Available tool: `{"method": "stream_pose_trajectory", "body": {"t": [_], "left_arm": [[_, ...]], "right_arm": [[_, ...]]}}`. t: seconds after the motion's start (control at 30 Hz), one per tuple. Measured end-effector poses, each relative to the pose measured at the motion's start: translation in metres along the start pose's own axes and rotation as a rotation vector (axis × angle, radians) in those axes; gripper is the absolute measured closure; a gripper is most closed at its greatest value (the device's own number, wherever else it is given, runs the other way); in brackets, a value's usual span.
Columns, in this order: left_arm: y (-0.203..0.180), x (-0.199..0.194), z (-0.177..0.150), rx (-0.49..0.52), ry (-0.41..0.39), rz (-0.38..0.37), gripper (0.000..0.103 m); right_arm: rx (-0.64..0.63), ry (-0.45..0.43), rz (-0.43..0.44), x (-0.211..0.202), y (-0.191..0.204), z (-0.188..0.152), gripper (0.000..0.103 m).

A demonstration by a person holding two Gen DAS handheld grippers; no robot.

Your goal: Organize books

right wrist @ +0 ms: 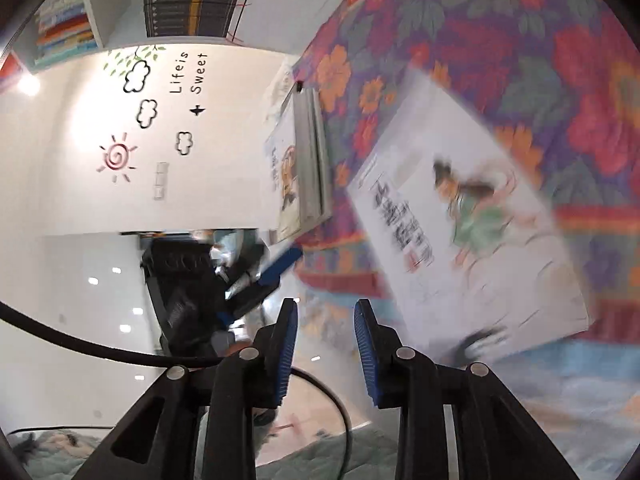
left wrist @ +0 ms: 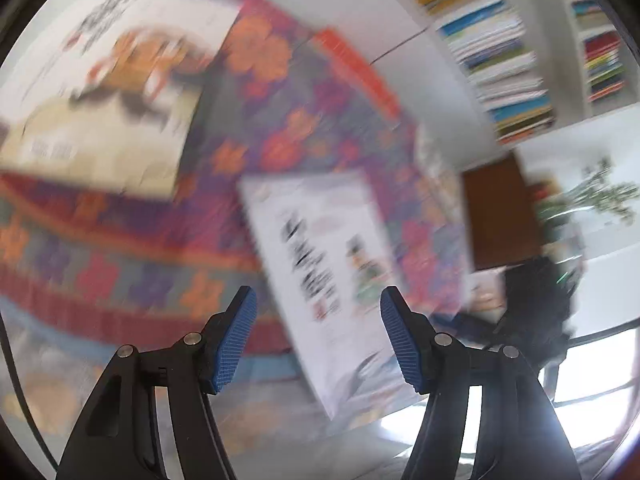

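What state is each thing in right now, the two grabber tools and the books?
Left gripper: open, holding nothing.
Right gripper: open, holding nothing.
White picture book: closed, flat on the floral cloth.
Stacked books: closed, piled on the cloth.
Shelf books: packed in rows.

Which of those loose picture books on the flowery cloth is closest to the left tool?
The white book with the green-clad figure, lying just ahead of the left tool. The bigger book with the orange drawing sits farther off.

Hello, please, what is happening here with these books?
A person holds two grippers over a flowered cloth where picture books lie. The left gripper is open and empty, with a white book just beyond it. The right gripper, also open and empty, is beside the same book. The views are blurred. Shelves already hold many books.
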State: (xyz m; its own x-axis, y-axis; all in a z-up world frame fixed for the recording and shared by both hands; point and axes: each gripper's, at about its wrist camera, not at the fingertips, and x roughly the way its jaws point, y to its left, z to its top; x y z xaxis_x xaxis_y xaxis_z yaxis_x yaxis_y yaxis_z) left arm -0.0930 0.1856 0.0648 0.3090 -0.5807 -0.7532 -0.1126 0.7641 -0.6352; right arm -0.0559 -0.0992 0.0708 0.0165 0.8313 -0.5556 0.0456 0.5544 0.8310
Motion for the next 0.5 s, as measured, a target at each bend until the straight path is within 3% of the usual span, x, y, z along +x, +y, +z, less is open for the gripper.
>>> {"method": "stream_pose_trajectory", "body": {"t": [0.07, 0.1, 0.17, 0.23, 0.3, 0.4, 0.5], "left_arm": [[0.000, 0.015, -0.011, 0.019, 0.025, 0.057, 0.042], [0.000, 0.022, -0.016, 0.021, 0.039, 0.079, 0.042], [0.001, 0.036, -0.027, 0.026, 0.073, 0.071, 0.042], [-0.003, 0.054, -0.029, 0.053, 0.105, 0.064, 0.042], [-0.016, 0.069, -0.026, 0.097, 0.122, 0.074, 0.042], [-0.033, 0.077, -0.012, 0.158, 0.116, 0.098, 0.042], [-0.049, 0.086, 0.011, 0.194, 0.094, 0.038, 0.042]], "right_arm": [[-0.003, -0.039, -0.102, -0.006, -0.008, 0.011, 0.074], [-0.023, -0.062, -0.204, -0.009, -0.012, 0.017, 0.074], [-0.056, -0.087, -0.382, -0.008, -0.018, 0.024, 0.074], [-0.069, -0.092, -0.491, -0.004, -0.029, 0.027, 0.074], [-0.062, -0.083, -0.518, 0.001, -0.041, 0.025, 0.074], [-0.014, -0.066, -0.456, 0.003, -0.056, 0.010, 0.071], [0.013, -0.073, -0.413, -0.003, -0.057, -0.005, 0.070]]}}
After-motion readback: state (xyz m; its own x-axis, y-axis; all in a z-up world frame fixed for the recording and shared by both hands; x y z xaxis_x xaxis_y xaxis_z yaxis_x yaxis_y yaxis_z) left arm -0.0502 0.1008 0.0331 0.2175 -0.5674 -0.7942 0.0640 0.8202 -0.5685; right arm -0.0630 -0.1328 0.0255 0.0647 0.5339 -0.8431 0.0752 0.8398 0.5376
